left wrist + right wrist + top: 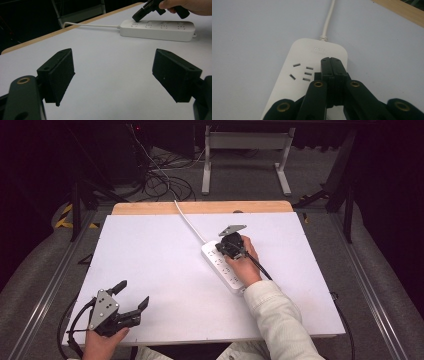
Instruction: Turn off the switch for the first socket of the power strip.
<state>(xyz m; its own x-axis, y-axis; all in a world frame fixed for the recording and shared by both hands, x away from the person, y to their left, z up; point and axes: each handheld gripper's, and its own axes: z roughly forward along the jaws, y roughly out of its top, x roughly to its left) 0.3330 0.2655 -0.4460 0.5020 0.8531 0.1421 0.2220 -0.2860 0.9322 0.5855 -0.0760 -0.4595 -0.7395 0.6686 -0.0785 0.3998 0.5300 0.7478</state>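
A rigid, light, smooth power strip (226, 267) is lying right of centre on the bench (150, 255); its long sides are judged best gripped. Right tongs (333, 65) are being pressed together over its far end; left tongs (113, 75) are being held spread

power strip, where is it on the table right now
In the high view the power strip lies diagonally right of the table's centre, under the shut right gripper, its cord running to the far edge.
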